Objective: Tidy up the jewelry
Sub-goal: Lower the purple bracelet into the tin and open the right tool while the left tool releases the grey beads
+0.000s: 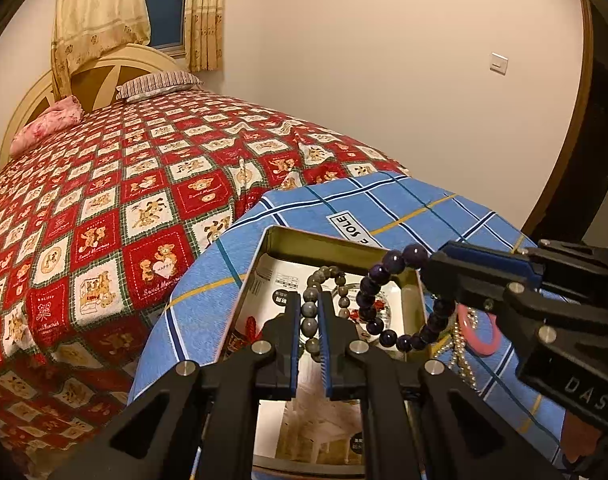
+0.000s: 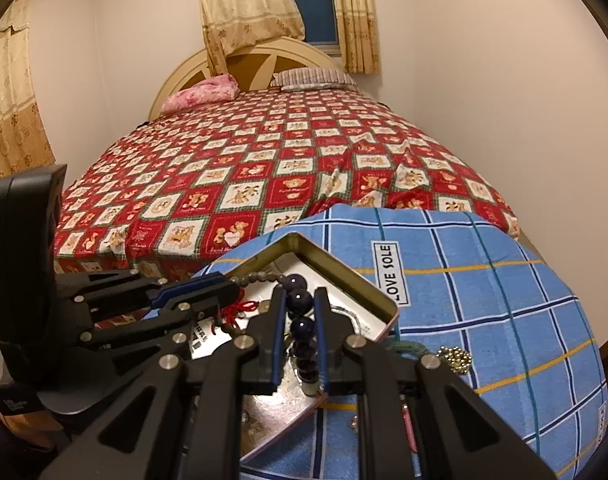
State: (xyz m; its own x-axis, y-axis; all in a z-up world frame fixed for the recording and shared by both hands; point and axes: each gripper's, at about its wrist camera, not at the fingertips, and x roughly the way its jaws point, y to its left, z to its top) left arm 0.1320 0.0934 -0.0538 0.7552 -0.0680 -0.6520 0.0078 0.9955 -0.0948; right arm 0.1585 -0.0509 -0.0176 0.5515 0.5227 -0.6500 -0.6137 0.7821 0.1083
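Observation:
An open metal tin [image 1: 316, 242] sits on a blue plaid towel [image 1: 404, 204]. My left gripper [image 1: 310, 312] is shut on a grey bead bracelet [image 1: 310, 322] and holds it over the tin. My right gripper [image 2: 302, 312] is shut on a dark purple bead bracelet [image 2: 300, 300], also over the tin [image 2: 344, 270]. In the left wrist view the purple bracelet [image 1: 384, 300] hangs as a loop from the right gripper [image 1: 430, 266]. In the right wrist view the left gripper [image 2: 234, 282] holds the grey beads [image 2: 260, 277]. A red knotted charm [image 2: 240, 307] lies inside the tin.
A pink ring [image 1: 478, 332] and a pearl-like bead chain [image 1: 462, 356] lie on the towel right of the tin; gold beads [image 2: 456, 358] show there too. A red patchwork bedspread [image 1: 124, 184] lies behind, with pillows [image 1: 156, 84] and a wall to the right.

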